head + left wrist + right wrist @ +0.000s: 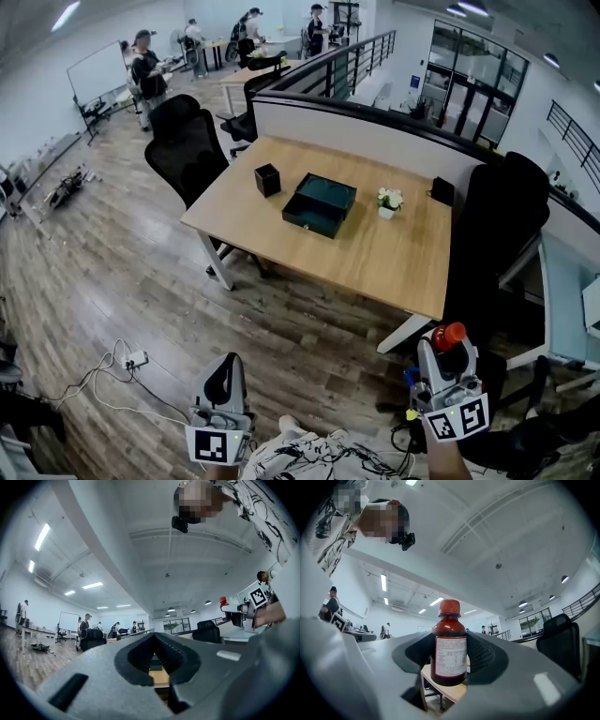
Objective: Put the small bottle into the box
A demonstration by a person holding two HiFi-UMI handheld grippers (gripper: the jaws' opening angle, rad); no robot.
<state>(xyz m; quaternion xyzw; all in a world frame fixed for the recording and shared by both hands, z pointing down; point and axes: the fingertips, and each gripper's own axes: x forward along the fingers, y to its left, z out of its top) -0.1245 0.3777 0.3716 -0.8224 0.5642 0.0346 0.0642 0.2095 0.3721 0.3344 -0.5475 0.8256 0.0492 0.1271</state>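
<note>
A small brown bottle (450, 653) with a red cap and a white label stands upright between the jaws of my right gripper (450, 660), which is shut on it. In the head view that gripper (448, 354) is at the bottom right, over the floor, with the bottle's red cap (449, 335) showing above it. The dark teal box (305, 217) lies open on the wooden table (375, 258), well ahead of both grippers. My left gripper (225, 370) hangs at the bottom left, jaws together and nothing in them (155, 662).
On the table stand a black cube holder (267, 179), a small flower pot (388, 201) and a black object (442, 191). Black office chairs (187, 141) (502, 220) flank the table. Cables (117, 367) lie on the wood floor. People work in the far background.
</note>
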